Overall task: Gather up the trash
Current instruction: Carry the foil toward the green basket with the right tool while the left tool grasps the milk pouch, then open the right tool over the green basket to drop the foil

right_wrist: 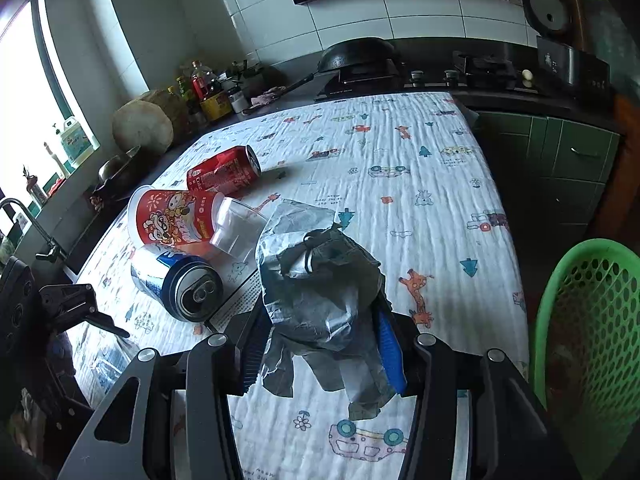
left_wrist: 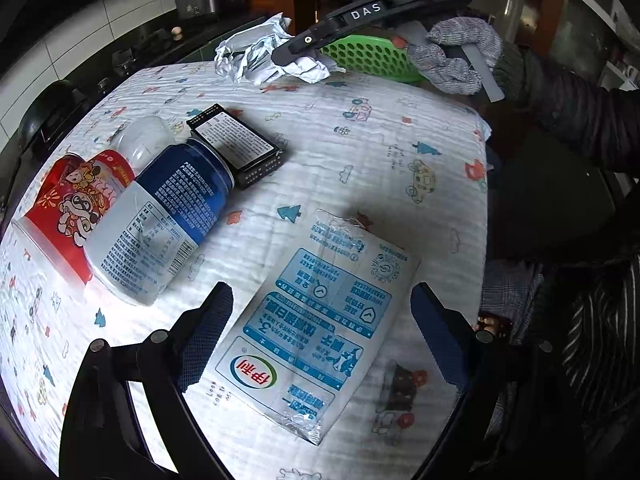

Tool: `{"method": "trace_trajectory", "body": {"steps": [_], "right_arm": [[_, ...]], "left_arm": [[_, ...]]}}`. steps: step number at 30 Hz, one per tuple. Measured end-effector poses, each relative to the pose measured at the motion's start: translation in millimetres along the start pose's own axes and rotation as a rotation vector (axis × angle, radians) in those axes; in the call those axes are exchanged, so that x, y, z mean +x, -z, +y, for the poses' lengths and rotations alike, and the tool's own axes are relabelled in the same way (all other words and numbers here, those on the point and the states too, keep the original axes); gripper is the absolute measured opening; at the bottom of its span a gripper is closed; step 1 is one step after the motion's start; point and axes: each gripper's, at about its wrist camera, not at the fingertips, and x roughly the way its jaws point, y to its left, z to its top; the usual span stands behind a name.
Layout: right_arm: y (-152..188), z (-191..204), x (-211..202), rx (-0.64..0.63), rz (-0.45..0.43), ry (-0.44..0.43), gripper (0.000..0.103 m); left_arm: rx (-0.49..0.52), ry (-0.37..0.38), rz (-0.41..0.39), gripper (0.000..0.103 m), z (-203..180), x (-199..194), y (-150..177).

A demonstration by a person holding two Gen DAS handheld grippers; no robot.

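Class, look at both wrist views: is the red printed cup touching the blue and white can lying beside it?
Touching. In the left wrist view the red printed cup lies pressed against the blue and white can, with no cloth showing between them.

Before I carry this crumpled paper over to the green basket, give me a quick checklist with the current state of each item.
1. Right gripper shut on the crumpled paper: ok.
2. Paper lifted clear of the tablecloth: cannot tell; its loose ends hang low.
3. Green basket in view at the table's right edge: ok.
4. Room in the basket: cannot tell, its inside is dim.
5. Left gripper open and holding nothing, above the milk pouch: ok.
6. Blue can, red cup and red can away from the basket side: ok.
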Motion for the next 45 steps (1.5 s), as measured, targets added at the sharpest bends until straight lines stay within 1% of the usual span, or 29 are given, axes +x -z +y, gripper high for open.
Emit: {"method": "trace_trajectory", "body": {"steps": [3, 7, 10, 14, 22, 24, 25, 32, 33, 34, 39, 44, 45], "right_arm": [[2.4, -0.1, -4.0, 0.000, -0.004, 0.004, 0.047], [4.9, -4.7, -11.5, 0.008, -0.016, 0.011, 0.047], [7.4, -8.7, -18.3, 0.015, -0.026, 0.018, 0.047], [11.4, -17.4, -26.2, 0.027, -0.031, 0.036, 0.047], [20.2, -44.7, -43.6, 0.078, -0.050, 0.086, 0.047], [21.9, -53.9, -48.7, 0.091, -0.054, 0.109, 0.047], [22.5, -58.5, -51.2, 0.098, -0.056, 0.121, 0.047], [27.4, -96.4, -74.6, 0.144, -0.074, 0.209, 0.047], [27.9, -102.4, -77.5, 0.152, -0.077, 0.223, 0.047], [28.0, -109.5, -80.6, 0.162, -0.080, 0.237, 0.047], [29.5, -143.1, -93.1, 0.213, -0.095, 0.317, 0.047], [34.6, -175.5, -91.8, 0.255, -0.077, 0.413, 0.047], [36.1, -182.5, -90.9, 0.269, -0.072, 0.416, 0.047]], "left_arm": [[0.005, -0.013, 0.006, 0.089, 4.6, 2.4, -5.0], [0.008, -0.007, 0.041, 0.089, 5.9, 13.9, -6.1], [0.010, 0.010, 0.052, 0.089, 0.5, 20.7, -3.8], [0.016, 0.027, 0.051, 0.088, -5.8, 23.1, -3.6], [0.013, 0.030, 0.055, 0.087, -6.7, 27.0, -7.2], [0.006, 0.025, 0.055, 0.085, -7.1, 29.1, -7.8], [0.000, 0.026, 0.058, 0.082, -6.9, 30.1, -8.2], [0.012, 0.003, 0.090, 0.080, -12.2, 31.6, -6.8], [0.011, -0.007, 0.090, 0.078, -12.3, 31.4, -6.8], [0.003, -0.012, 0.087, 0.075, -12.7, 30.5, -6.8], [-0.037, -0.026, 0.059, 0.070, -14.3, 22.9, -9.5], [-0.089, -0.021, 0.012, 0.067, -20.4, 10.5, -18.5], [-0.098, -0.022, 0.002, 0.067, -21.5, 8.4, -21.4]]}}
